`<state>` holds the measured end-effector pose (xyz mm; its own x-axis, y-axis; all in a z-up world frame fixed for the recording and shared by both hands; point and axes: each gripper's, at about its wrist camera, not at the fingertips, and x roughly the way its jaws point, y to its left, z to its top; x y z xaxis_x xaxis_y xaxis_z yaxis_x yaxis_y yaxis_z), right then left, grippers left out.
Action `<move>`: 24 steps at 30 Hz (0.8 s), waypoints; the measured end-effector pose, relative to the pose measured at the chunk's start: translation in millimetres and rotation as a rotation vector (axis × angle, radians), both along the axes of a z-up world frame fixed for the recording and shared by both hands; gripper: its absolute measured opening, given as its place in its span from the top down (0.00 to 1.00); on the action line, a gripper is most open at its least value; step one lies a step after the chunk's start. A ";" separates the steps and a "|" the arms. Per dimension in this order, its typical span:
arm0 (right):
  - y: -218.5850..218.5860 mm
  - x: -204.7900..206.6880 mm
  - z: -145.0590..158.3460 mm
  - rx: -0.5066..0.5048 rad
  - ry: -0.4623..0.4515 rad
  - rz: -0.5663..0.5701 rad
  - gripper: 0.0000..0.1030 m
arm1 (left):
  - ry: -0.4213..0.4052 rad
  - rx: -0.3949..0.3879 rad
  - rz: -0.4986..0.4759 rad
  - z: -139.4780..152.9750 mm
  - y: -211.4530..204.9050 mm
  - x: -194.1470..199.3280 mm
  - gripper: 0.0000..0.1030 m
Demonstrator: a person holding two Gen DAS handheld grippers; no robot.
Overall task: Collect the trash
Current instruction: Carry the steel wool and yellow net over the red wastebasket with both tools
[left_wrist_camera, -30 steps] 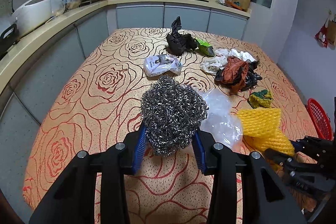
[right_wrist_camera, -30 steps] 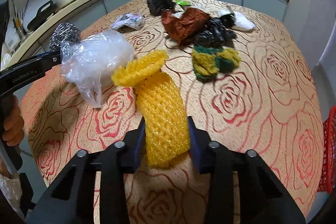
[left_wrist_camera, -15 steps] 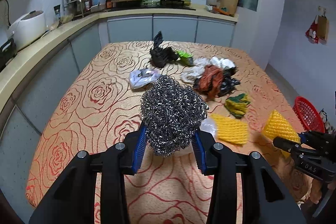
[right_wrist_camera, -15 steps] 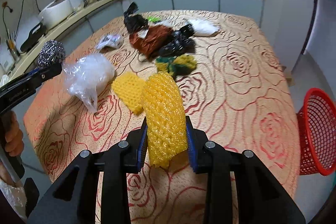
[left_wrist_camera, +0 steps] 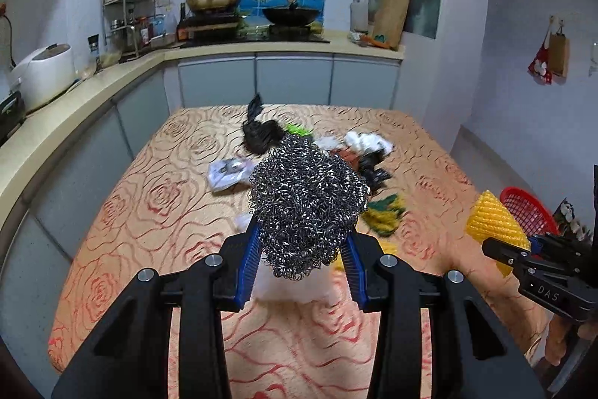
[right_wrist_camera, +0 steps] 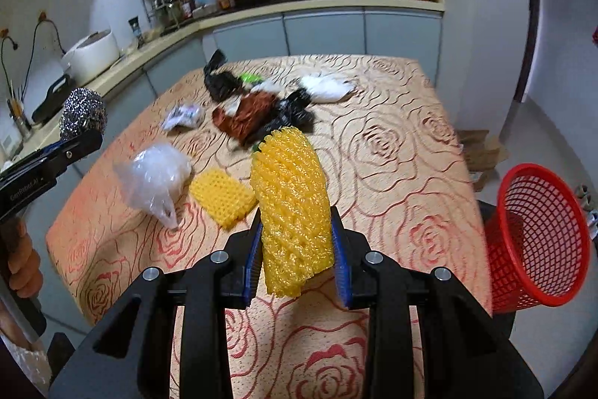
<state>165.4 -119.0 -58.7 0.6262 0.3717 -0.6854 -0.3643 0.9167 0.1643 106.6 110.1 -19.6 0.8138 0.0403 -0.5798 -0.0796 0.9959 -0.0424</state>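
Note:
My left gripper is shut on a ball of steel wool, held above the near part of the rose-patterned table. My right gripper is shut on a yellow foam net sleeve, also lifted off the table. In the left wrist view that yellow sleeve and the right gripper show at the right edge. The right wrist view has the steel wool at the left edge. A red mesh basket stands on the floor right of the table.
On the table lie a second yellow net piece, a clear plastic bag, a green-yellow sponge, a brown bag, black bags, white paper and a small wrapper. A kitchen counter runs behind and left.
Both grippers have risen and drawn back from the table with their loads. The table litter looks smaller and farther, and the red basket has come fully into the right wrist view.

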 end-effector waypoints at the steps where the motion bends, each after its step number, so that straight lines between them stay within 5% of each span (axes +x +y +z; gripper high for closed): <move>1: -3.4 0.8 1.1 0.002 -0.004 -0.009 0.69 | -0.006 0.002 -0.014 1.4 -6.3 2.5 0.63; 24: -188.2 23.5 13.9 -0.052 -0.059 -0.467 0.69 | 0.004 -0.036 -0.511 -2.8 -213.3 90.7 0.62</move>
<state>188.9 -307.2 -44.8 0.7566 0.0068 -0.6538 0.0819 0.9911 0.1051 197.3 -103.2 -22.3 0.7220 -0.3826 -0.5765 0.4173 0.9054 -0.0783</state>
